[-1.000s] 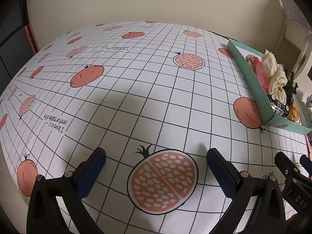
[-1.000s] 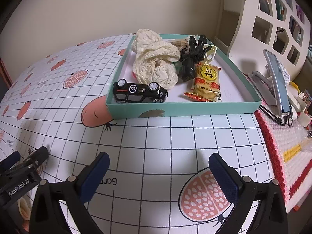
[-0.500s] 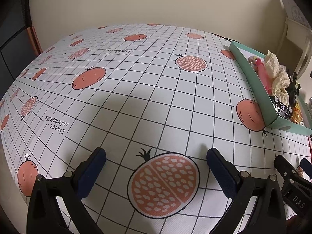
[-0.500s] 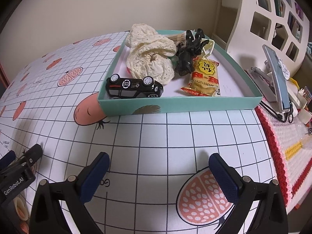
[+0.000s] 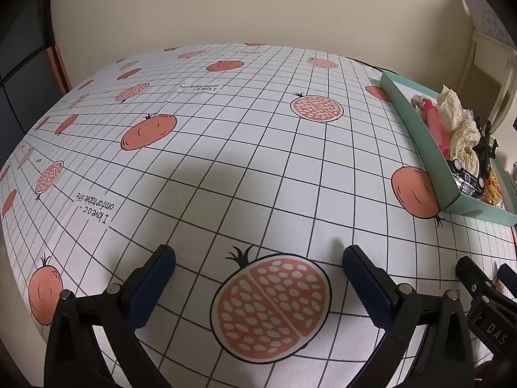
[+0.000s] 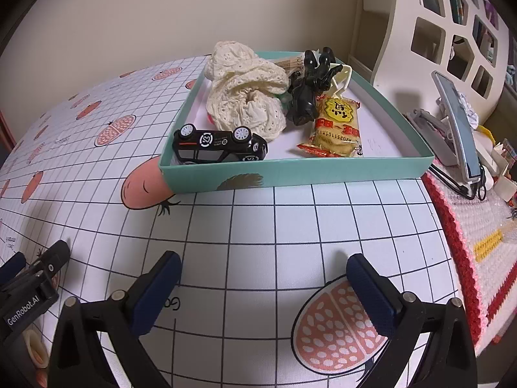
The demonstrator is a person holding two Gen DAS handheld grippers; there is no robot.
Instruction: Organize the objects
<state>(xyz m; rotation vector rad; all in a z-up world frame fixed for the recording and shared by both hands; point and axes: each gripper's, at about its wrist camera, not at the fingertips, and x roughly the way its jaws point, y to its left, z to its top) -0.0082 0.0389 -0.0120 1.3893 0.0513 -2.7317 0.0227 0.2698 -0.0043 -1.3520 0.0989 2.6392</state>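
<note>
**A:** What do we have in front of us?

**B:** A worktop [image 6: 290,220] under a white grid cloth printed with pomegranates. Toward its far right sits a shallow teal box [image 6: 290,171]. Inside it lie a black toy car [image 6: 219,147] on its side with wheels facing us, a bundle of cream lace cloth [image 6: 248,97], a black figurine [image 6: 307,93] and a yellow snack packet [image 6: 337,126]. From the left view, something pink [image 5: 436,123] also shows against the box's near wall.

**A:** And our claws?

**B:** Both are released and hold nothing. The right claw [image 6: 263,286] hangs low over the cloth, and so does the left claw [image 5: 258,274], above a halved pomegranate print.

**A:** Which way do the things lie from us?

**B:** The box is straight ahead of the right claw, its near wall facing us. From the left claw it lies well off to the right. So the right hand is the nearer. The car's long axis runs left to right, along that near wall.

**A:** How far along are we?

**B:** We judge it either way. The things are gathered in the box, which suits sorting done, or a box waiting to be unpacked. No loose object shows on the cloth around us.
</note>
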